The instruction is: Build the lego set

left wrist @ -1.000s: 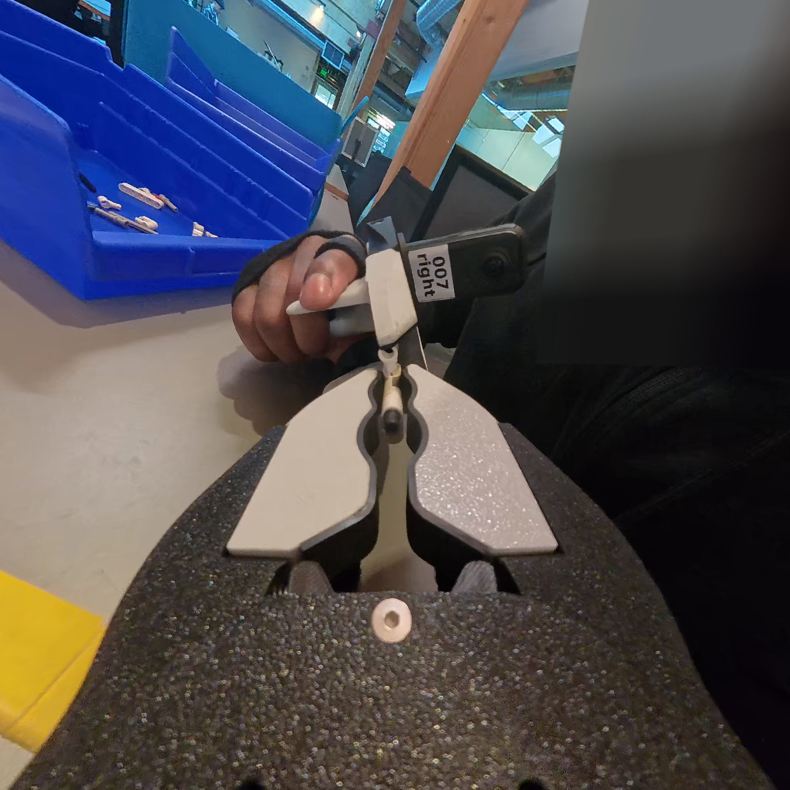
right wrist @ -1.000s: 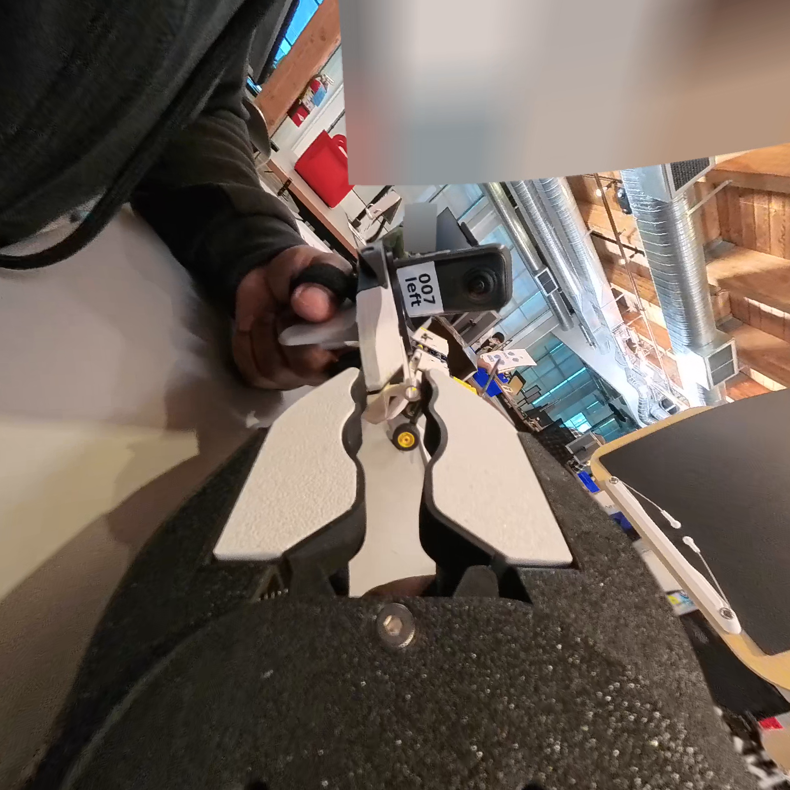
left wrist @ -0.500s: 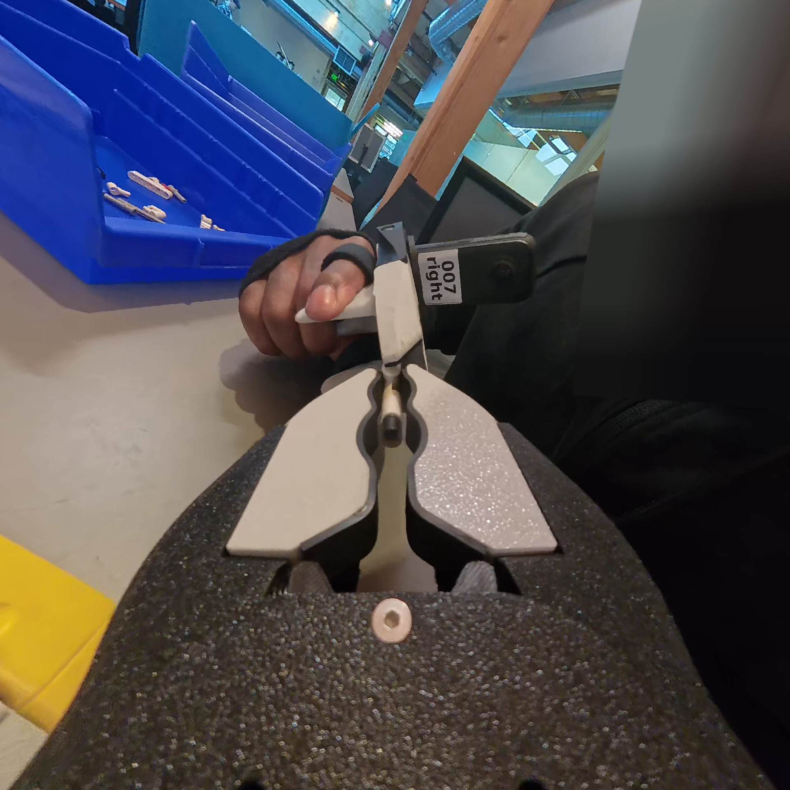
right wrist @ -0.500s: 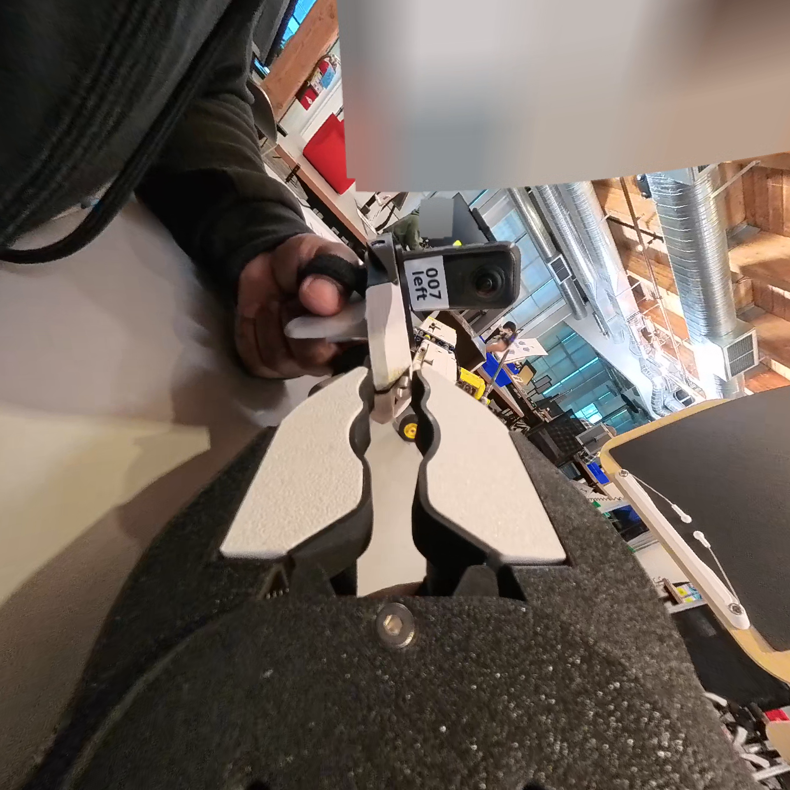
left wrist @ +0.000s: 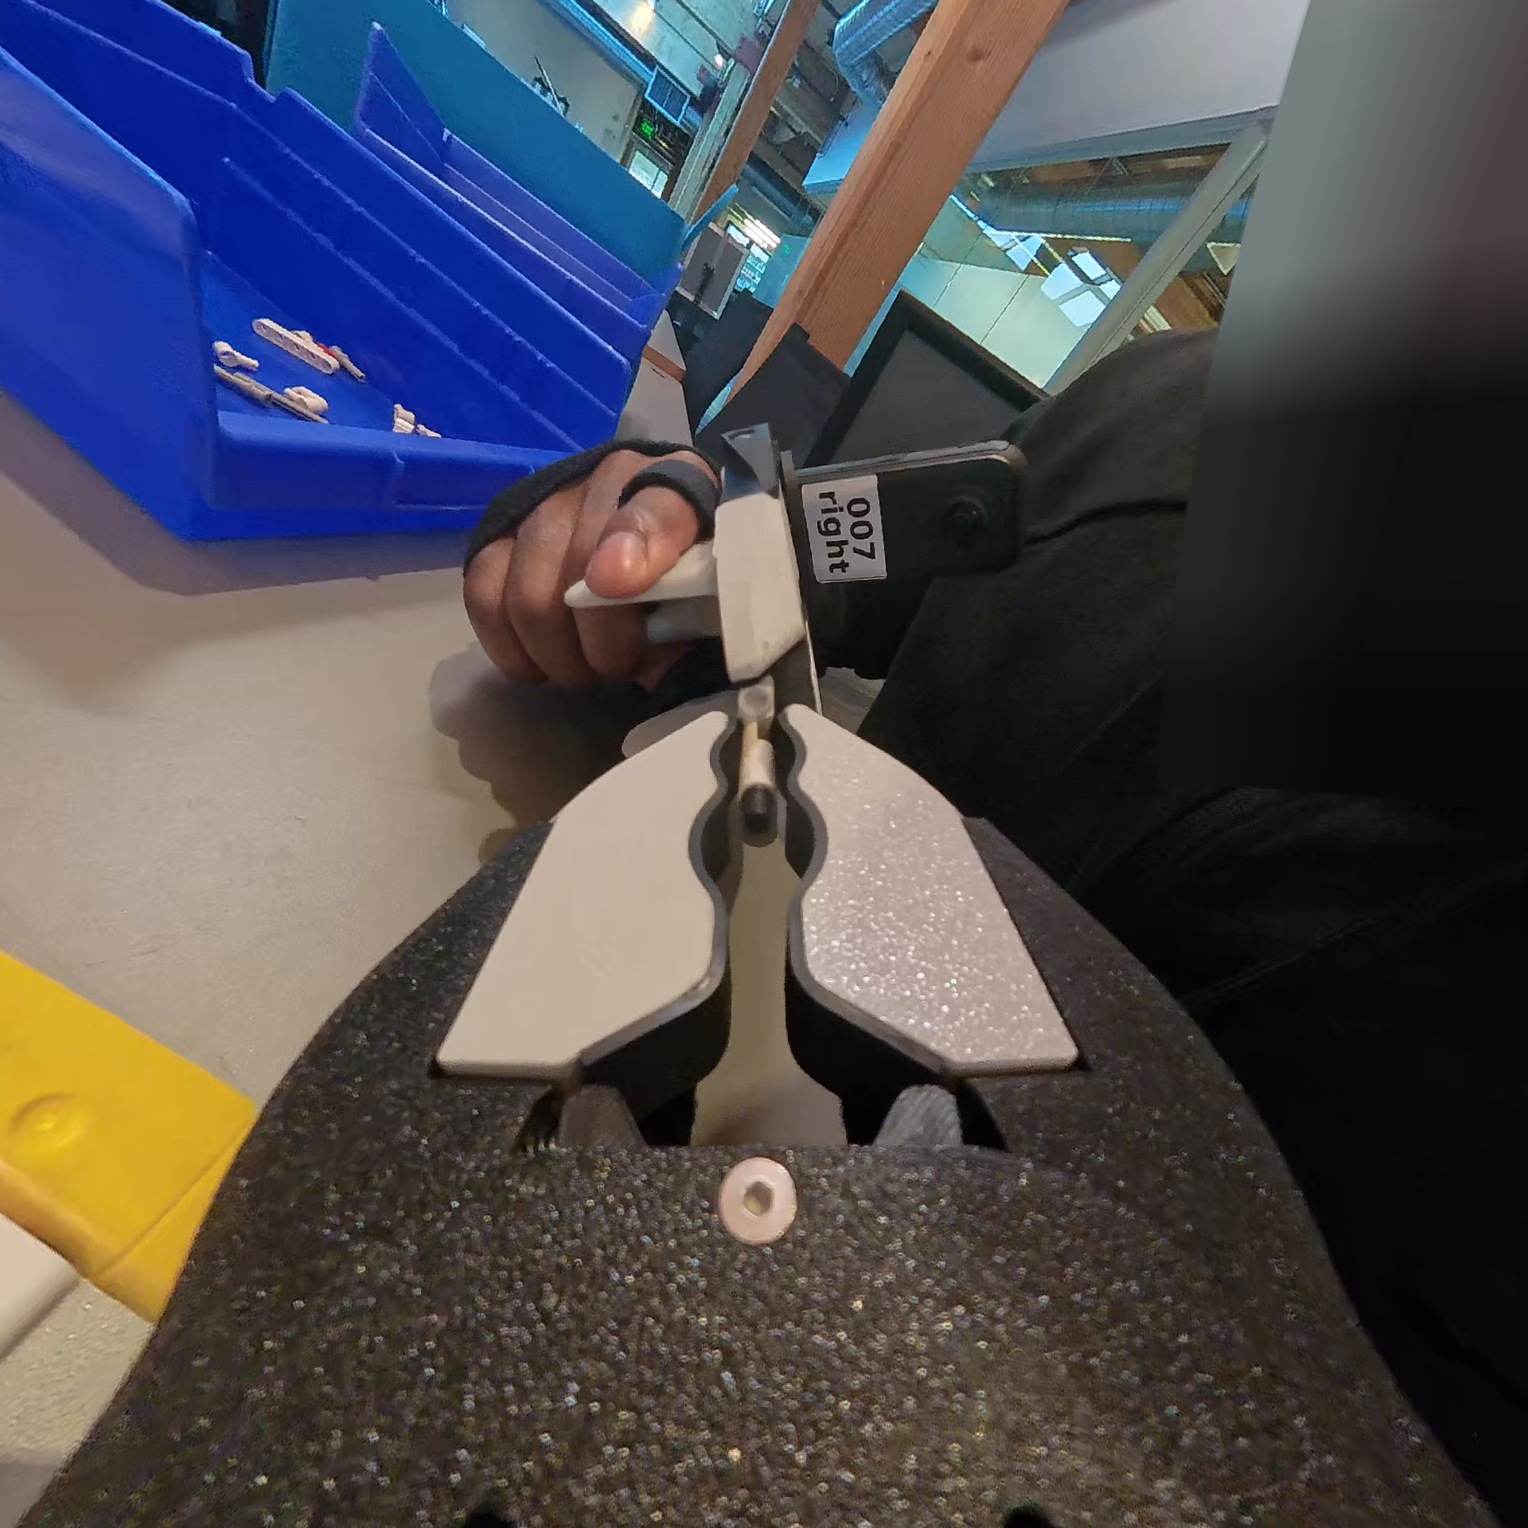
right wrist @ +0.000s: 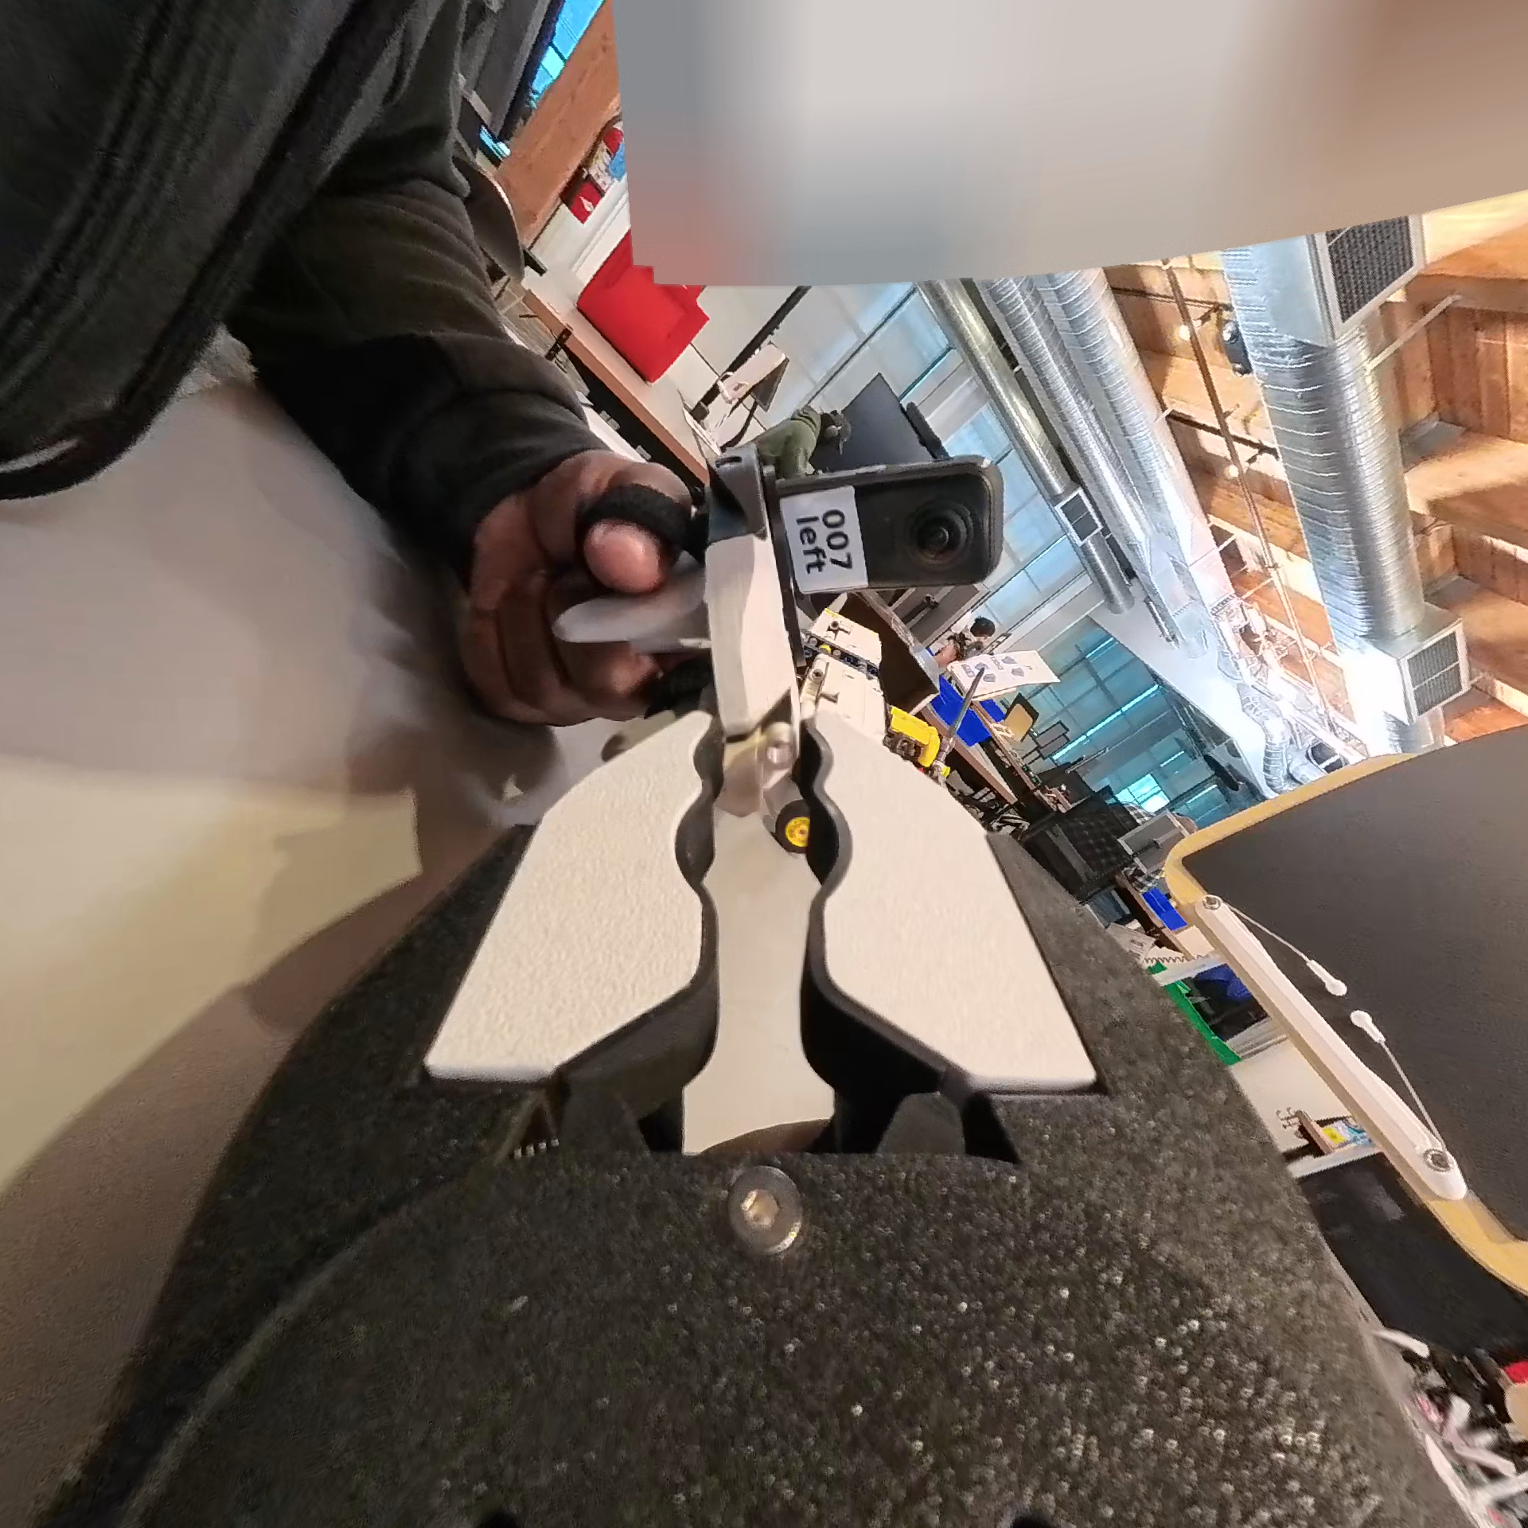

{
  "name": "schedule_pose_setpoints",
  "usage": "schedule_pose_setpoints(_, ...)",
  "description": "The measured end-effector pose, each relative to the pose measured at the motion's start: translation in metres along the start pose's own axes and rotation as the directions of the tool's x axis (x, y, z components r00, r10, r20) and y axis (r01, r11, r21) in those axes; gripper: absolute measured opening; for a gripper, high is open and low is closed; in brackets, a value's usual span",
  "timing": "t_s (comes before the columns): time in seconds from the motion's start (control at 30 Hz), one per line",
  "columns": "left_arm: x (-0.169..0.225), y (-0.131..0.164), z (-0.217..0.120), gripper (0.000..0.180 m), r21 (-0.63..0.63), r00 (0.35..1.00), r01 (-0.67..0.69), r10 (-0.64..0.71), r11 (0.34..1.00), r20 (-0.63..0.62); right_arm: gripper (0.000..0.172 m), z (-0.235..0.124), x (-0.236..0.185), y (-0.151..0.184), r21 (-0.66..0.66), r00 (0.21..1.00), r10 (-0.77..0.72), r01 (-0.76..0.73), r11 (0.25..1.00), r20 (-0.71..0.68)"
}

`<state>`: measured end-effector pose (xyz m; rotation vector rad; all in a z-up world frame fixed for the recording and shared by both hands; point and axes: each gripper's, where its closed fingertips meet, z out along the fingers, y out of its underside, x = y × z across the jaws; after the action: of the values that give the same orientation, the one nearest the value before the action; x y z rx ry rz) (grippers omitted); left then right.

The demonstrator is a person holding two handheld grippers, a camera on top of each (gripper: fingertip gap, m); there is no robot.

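The left gripper [left wrist: 756, 773] fingers are clamping a thin white pin with a black tip [left wrist: 754, 781], light, stiff and probably slippery, while the right gripper [right wrist: 765, 773] fingers are closing on the small grey part with a yellow-hubbed wheel [right wrist: 795, 827] at its far end, best taken on the flat sides.

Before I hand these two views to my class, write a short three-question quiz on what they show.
1. True or false: the blue bin holds small pale parts.
2. Hub colour of the small wheel seen between the jaws of the right gripper: A red, B yellow, C green?
3. Fill in: the left gripper grips a cream pin with a ___ end.
Key: 1 true; 2 B; 3 black.
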<state>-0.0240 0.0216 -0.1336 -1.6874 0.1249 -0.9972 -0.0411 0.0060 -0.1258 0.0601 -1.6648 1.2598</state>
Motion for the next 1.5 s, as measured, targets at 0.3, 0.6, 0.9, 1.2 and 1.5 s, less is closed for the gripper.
schedule_pose_setpoints(0.3, 0.002, -0.007, -0.012, 0.007, 0.003, 0.967, -0.232, 0.231, 0.973, 0.105, 0.034, -0.004, 0.013, 0.003, 0.005, 0.990, 0.136, -0.136, 0.991, -0.027)
schedule_pose_setpoints(0.6, 0.011, -0.057, -0.071, 0.007, 0.088, 0.724, -0.642, 0.564, 0.762, 0.397, 0.027, 0.012, 0.010, 0.045, -0.203, 0.929, 0.369, -0.358, 0.912, 0.019)
schedule_pose_setpoints(0.9, 0.002, -0.061, -0.122, 0.007, -0.002, 0.626, -0.659, 0.550, 0.753, 0.553, 0.019, 0.049, -0.014, 0.092, -0.575, 0.882, 0.469, -0.409, 0.708, -0.050)
schedule_pose_setpoints(1.2, 0.026, -0.040, -0.146, 0.007, 0.131, 0.684, -0.549, 0.354, 0.826, 0.638, 0.029, 0.085, -0.036, 0.103, -0.691, 0.781, 0.601, -0.528, 0.493, -0.169)
schedule_pose_setpoints(1.5, 0.038, -0.005, -0.149, 0.007, 0.185, 0.715, -0.496, 0.279, 0.848, 0.641, 0.027, 0.096, -0.032, 0.120, -0.718, 0.756, 0.592, -0.574, 0.395, -0.279)
